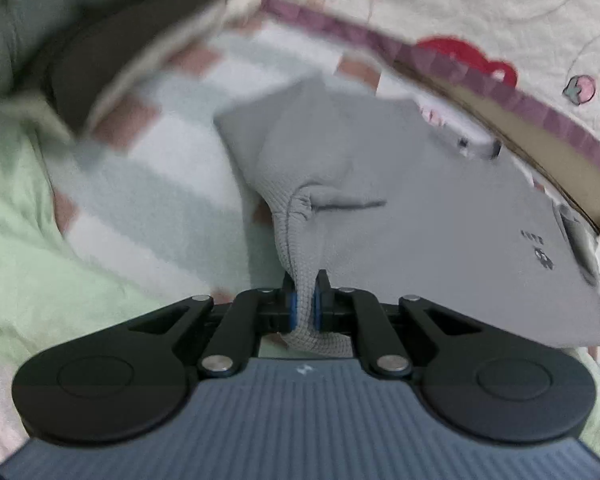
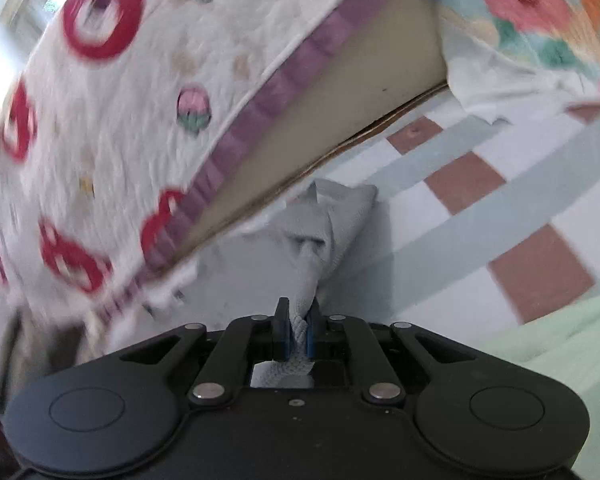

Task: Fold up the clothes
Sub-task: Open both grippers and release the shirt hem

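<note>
Grey knit garment (image 1: pixel 400 200) is clamped by both grippers; a carry or fold-over is judged to be in hand, though which fold stage cannot be settled from these views. To be done well: both grips should be kept firm, the pinched edge kept taut between the two grippers so the panel hangs flat, and both ends lowered level so no creases get trapped (blur in both views suggests quick motion, so slip is a risk). Left gripper (image 1: pixel 305 300): jaws closed on a ribbed, seamed edge of the garment, cloth pinched between the blue pads and bunched out behind them; the rest of the panel spreads forward and right, above the checked bedsheet (image 1: pixel 172 184). Right gripper (image 2: pixel 298 334): jaws closed on a twisted ribbed bit of the same grey fabric (image 2: pixel 328 220), which runs forward from the pads to a crumpled mass on the checked sheet, just beside the purple-trimmed quilt (image 2: pixel 148 92). A small printed logo (image 1: pixel 542 256) is seen on the garment's far right.
</note>
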Demonstrator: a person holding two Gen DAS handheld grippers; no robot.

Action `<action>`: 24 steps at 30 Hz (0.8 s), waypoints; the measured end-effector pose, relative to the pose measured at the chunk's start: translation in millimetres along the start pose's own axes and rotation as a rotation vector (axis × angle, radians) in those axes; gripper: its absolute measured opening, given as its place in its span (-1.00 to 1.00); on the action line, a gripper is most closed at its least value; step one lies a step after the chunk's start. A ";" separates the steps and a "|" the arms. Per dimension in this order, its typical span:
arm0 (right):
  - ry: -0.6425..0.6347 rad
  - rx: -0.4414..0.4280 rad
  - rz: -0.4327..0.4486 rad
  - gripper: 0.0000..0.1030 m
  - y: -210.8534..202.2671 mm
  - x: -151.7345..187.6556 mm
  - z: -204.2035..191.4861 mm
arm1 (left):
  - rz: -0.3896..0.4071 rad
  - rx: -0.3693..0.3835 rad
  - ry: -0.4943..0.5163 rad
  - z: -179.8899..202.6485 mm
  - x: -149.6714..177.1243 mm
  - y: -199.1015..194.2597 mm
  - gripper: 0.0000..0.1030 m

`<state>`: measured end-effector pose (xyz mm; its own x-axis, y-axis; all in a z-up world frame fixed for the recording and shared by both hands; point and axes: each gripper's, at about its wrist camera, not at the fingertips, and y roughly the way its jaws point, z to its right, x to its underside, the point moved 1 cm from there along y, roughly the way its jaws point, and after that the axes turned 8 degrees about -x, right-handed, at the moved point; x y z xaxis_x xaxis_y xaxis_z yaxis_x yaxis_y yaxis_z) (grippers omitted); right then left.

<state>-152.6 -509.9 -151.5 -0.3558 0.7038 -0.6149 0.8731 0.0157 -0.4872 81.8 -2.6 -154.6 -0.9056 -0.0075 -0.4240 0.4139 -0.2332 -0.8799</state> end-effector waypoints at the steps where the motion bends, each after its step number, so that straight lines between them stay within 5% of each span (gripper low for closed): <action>1: -0.017 0.018 -0.010 -0.83 2.0 5.1 2.8 | -0.033 0.014 -0.037 -5.4 1.2 9.1 -0.87; 7: -0.084 0.062 -0.032 -0.85 0.1 16.6 3.9 | -0.039 -0.031 0.074 7.1 7.5 6.1 -0.87; 9: -0.160 0.075 -0.040 -0.85 -2.2 16.3 -5.2 | -0.096 -0.110 0.149 14.4 16.0 18.6 -0.85; 11: -0.221 0.124 -0.092 -0.85 5.4 20.4 -6.1 | -0.145 -0.188 0.237 20.1 26.1 33.6 -0.74; 14: -0.253 0.206 -0.190 -0.85 19.2 27.5 1.2 | -0.138 -0.206 0.269 23.7 22.2 27.7 -0.71; 16: -0.293 0.249 -0.200 -0.83 15.6 29.1 -1.3 | -0.146 -0.196 0.242 16.8 20.9 22.1 -0.66; 20: -0.399 0.422 -0.191 -0.45 5.2 28.6 -17.4 | -0.179 -0.101 0.204 12.2 17.4 -1.8 -0.47; 23: -0.411 0.370 -0.161 -0.40 10.3 19.4 -45.7 | -0.137 -0.033 0.222 11.8 4.5 -15.0 -0.34; 24: -0.411 0.329 -0.158 -0.22 15.1 15.9 -57.4 | -0.121 -0.015 0.221 10.5 -1.2 -17.6 -0.33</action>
<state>-126.0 -457.7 -133.1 -0.6326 0.3743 -0.6781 0.6718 -0.1704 -0.7208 74.6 -8.7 -136.3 -0.9072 0.2329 -0.3504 0.3064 -0.2048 -0.9296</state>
